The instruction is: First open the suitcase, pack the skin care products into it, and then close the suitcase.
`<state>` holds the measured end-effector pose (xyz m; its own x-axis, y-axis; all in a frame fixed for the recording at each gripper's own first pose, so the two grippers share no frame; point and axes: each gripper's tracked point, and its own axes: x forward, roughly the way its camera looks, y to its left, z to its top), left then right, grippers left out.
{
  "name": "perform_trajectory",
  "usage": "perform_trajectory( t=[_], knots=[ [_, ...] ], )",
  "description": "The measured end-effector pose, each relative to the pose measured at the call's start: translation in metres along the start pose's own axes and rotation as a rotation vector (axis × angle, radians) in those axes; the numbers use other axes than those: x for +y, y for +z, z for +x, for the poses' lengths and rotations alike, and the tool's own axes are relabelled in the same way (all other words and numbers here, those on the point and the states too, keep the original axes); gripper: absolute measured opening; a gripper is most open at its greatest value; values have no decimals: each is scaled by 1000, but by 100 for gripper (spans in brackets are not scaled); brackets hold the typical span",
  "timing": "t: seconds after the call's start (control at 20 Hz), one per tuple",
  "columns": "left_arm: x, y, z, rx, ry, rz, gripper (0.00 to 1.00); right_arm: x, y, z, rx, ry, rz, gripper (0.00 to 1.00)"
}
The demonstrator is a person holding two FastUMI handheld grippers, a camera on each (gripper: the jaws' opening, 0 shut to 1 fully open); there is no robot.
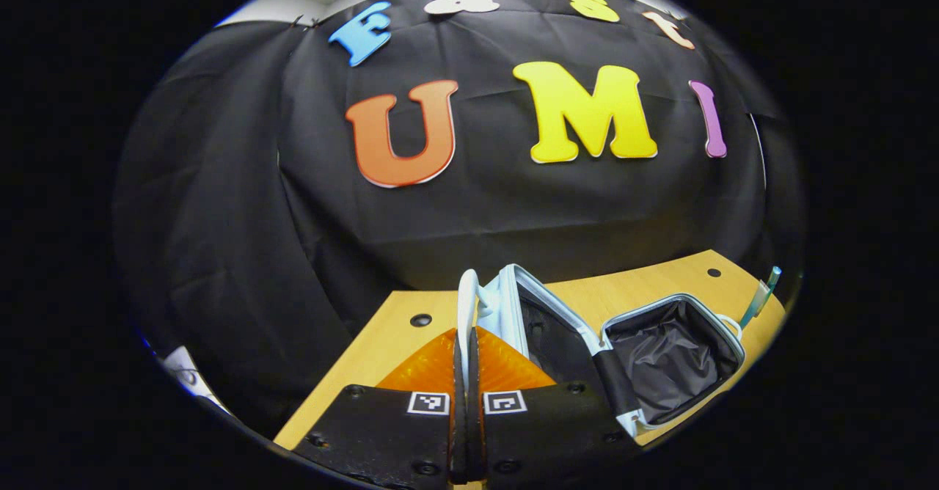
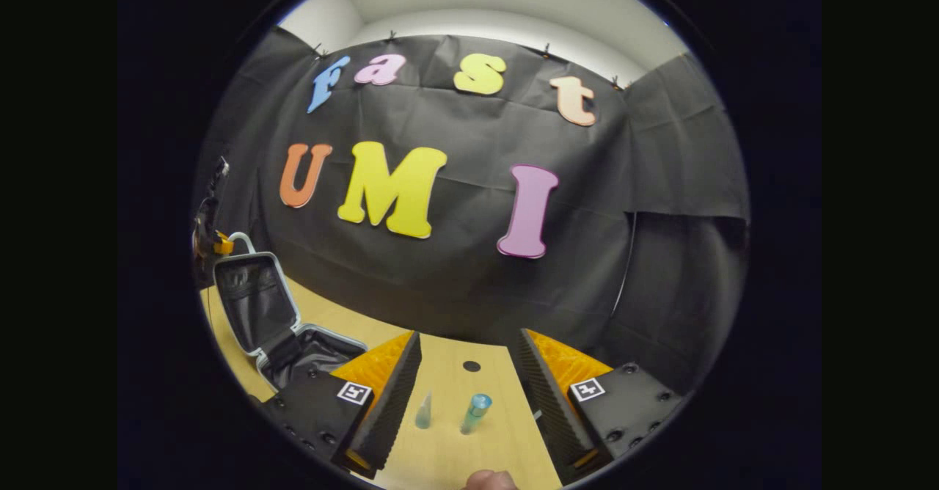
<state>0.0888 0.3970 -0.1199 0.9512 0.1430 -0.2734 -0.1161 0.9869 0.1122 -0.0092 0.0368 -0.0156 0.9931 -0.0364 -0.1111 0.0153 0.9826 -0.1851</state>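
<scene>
in the left gripper view our left hand-held gripper (image 1: 465,373) pinches the suitcase (image 1: 587,328) lid's handle (image 1: 466,306), lid upright on the bench (image 1: 645,281); in the right gripper view our right hand-held gripper (image 2: 466,395) gapes wide, two skin care bottles (image 2: 475,411) lying just ahead between its fingers, long axes pointing away

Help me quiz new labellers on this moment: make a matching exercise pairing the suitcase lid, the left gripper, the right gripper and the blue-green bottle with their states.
Things:
1. suitcase lid
2. left gripper
3. right gripper
4. blue-green bottle

States:
A. fingers spread wide, above the table
B. raised, leaving the case open
C. resting on the table
D. shut on the white handle

Pairs: 1-B, 2-D, 3-A, 4-C.
</scene>
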Motion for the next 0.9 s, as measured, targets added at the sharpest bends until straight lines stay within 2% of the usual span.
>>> perform_trajectory(
  t=[0.25,0.6,0.7,0.8,0.85,0.9],
  knots=[
    [31,-77,24,109,-18,-170,3,31,-5,-7,18,31,-41,79],
    [36,-162,42,266,-37,-464,7,46,-21,-6,93,28,-36,79],
    [36,-177,42,296,-32,-472,11,48,-23,-4,102,29,-35,79],
    [37,-177,42,277,-34,-463,17,48,-22,-2,104,30,-37,80],
    [40,-178,42,285,-16,-453,18,48,-24,-1,105,31,-35,79],
    [47,-179,39,288,7,-439,24,48,-24,-1,106,33,-30,79]
  ],
)
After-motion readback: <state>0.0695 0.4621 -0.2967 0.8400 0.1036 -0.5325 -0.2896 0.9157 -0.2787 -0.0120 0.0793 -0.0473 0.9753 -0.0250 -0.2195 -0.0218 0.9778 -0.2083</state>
